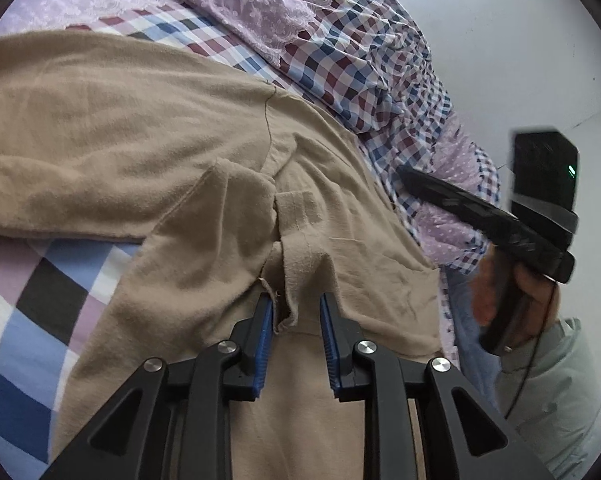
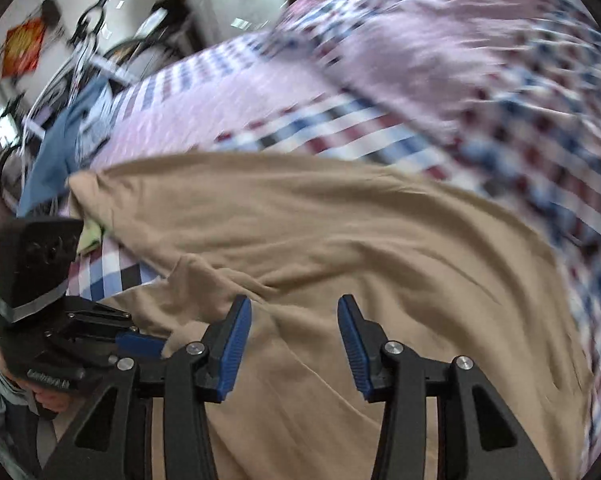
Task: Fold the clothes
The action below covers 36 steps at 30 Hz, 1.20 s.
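Jaws of the left gripper (image 1: 296,312) stand slightly parted around a raised fold of the tan garment (image 1: 120,128), perhaps pinching it; the pads hide the contact. Those of the right gripper (image 2: 294,320) gape empty above that garment, which sprawls across the checked bedspread (image 2: 380,128).

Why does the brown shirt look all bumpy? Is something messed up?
Not damaged. The shirt is bunched and creased near the left gripper, with a folded flap sticking up. It lies rumpled on the checked bedsheet, not yet flat.
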Available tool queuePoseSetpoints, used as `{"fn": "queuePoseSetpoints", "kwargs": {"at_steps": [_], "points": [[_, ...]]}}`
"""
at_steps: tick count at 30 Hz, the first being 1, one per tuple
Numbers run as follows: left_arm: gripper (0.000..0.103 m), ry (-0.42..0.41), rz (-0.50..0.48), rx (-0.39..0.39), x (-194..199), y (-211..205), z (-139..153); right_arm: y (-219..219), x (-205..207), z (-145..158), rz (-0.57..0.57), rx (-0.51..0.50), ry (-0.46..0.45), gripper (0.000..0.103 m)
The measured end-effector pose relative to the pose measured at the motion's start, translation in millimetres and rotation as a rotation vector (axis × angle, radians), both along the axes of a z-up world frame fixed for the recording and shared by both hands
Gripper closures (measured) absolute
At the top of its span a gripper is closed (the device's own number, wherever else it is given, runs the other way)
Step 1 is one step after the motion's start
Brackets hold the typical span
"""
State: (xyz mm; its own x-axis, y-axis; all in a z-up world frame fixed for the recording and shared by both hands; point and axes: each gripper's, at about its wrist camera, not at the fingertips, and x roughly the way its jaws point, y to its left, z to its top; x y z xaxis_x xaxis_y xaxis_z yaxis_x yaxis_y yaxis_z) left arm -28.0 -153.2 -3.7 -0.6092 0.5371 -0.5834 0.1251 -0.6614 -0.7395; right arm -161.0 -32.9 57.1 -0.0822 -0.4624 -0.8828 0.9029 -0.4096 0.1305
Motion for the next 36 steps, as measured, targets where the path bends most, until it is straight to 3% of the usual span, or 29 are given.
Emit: {"fn": "queuePoseSetpoints", "kwargs": {"at_steps": [2,4,6,7,9,11,14,17,19,26,28,31,33,36], "points": [[0.080,-0.006,-0.002,0.009,-0.7,-0.7,-1.0,-12.0,0.0,-12.2,0.041,0.038,-0.016,0.056],[0.080,-0.010,-0.006,0.015,-1.6,-0.9,-1.4,-20.1,-1.7,-22.8,0.073,0.072,-0.038,0.063],[0.080,-0.015,-0.008,0.022,-2.2,-1.2,-1.8,-22.0,-0.8,-28.5,0.098,0.087,-0.060,0.093],[0.080,-0.018,-0.008,0.024,-2.4,-1.6,-2.2,-21.4,0.4,-28.9,0.111,0.080,-0.077,0.098],[0.081,-0.025,-0.006,0.029,-3.1,-2.9,-3.5,-18.5,3.1,-29.1,0.142,0.064,-0.113,0.101],[0.083,-0.030,-0.003,0.036,-3.7,-4.5,-4.9,-15.9,4.9,-24.7,0.139,0.063,-0.083,0.101],[0.089,-0.033,0.002,0.045,-4.2,-7.5,-5.8,-11.8,3.3,-7.8,0.084,0.019,0.005,0.102],[0.093,-0.028,0.015,0.050,-4.7,-10.1,-5.2,-1.6,-7.1,16.1,-0.040,-0.054,0.133,0.102],[0.094,-0.023,0.025,0.048,-4.7,-12.0,-4.9,-7.2,-12.3,15.8,-0.108,-0.035,0.183,0.102],[0.094,-0.035,0.043,0.041,-5.6,-15.2,-7.5,-34.9,-27.4,-28.7,-0.194,0.089,0.239,0.101],[0.094,-0.042,0.044,0.040,-6.4,-15.7,-8.1,-37.6,-32.6,-38.2,-0.246,0.156,0.294,0.098],[0.094,-0.049,0.043,0.052,-6.9,-18.1,-8.4,-32.5,-34.8,-32.4,-0.312,0.143,0.316,0.089],[0.094,-0.055,0.044,0.064,-6.9,-20.3,-8.0,-23.5,-28.4,-14.7,-0.344,0.066,0.304,0.072],[0.092,-0.059,0.055,0.078,-6.3,-24.6,-6.1,-15.1,-2.9,1.7,-0.296,-0.032,0.255,0.069]]}}
